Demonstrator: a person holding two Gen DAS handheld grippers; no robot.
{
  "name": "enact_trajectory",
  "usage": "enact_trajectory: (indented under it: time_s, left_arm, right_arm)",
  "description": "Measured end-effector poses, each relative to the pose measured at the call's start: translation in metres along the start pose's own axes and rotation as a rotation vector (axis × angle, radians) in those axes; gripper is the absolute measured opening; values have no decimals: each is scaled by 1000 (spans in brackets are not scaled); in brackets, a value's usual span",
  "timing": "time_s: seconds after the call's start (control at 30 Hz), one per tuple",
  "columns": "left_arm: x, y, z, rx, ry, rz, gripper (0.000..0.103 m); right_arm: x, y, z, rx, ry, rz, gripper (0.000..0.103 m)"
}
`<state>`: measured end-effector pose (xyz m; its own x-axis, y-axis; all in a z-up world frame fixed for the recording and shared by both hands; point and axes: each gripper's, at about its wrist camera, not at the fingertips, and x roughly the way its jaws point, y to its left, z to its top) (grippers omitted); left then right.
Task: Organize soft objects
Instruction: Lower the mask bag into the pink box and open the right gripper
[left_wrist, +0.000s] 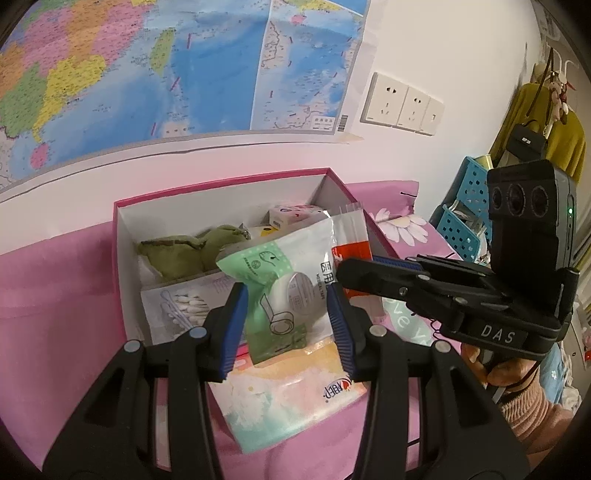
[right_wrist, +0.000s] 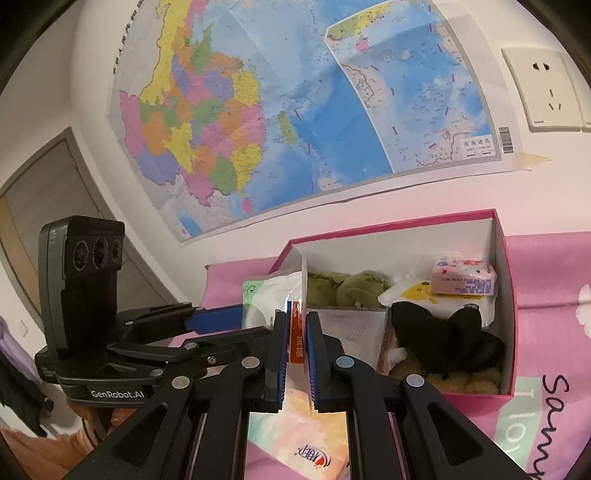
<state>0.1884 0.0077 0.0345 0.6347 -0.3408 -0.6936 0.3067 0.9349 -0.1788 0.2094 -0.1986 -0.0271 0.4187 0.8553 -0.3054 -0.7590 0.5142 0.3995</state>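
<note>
Pink-walled box (left_wrist: 122, 236) sits against the wall under a map (left_wrist: 177, 66), on a pink flowered cloth (left_wrist: 55, 295); whether bed or tabletop beneath, cannot tell. The box already holds soft goods: a green plush toy (left_wrist: 184, 251), a cotton swab pack (left_wrist: 177, 306), a small pink tissue pack (right_wrist: 463, 280), something black and furry (right_wrist: 443, 332). Evidently the collecting place.

Left tool (left_wrist: 286, 325): jaws partly open, blue pads pressing both sides of a green-and-white medical tape bag (left_wrist: 280, 291), held upright over the box's near edge. Held by its sides, likely so it can drop in standing.

Right tool (right_wrist: 295, 354): jaws nearly closed, pinching a thin red-and-white packet (right_wrist: 295, 332) edge-on, just beside the box's left wall. A flat sachet needs only a narrow pinch.

A tissue pack with pastel print (left_wrist: 291, 398) lies on the cloth in front of the box, under both tools, not yet put away.

Both tools close together, nearly touching; crowding is a risk on release.
</note>
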Motion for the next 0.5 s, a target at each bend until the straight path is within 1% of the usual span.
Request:
enact_trajectory:
  time_s: [0.5]
  left_arm:
    - [14, 3, 10, -6, 13, 14, 47]
  right_arm:
    - [8, -10, 4, 20, 9, -5, 10]
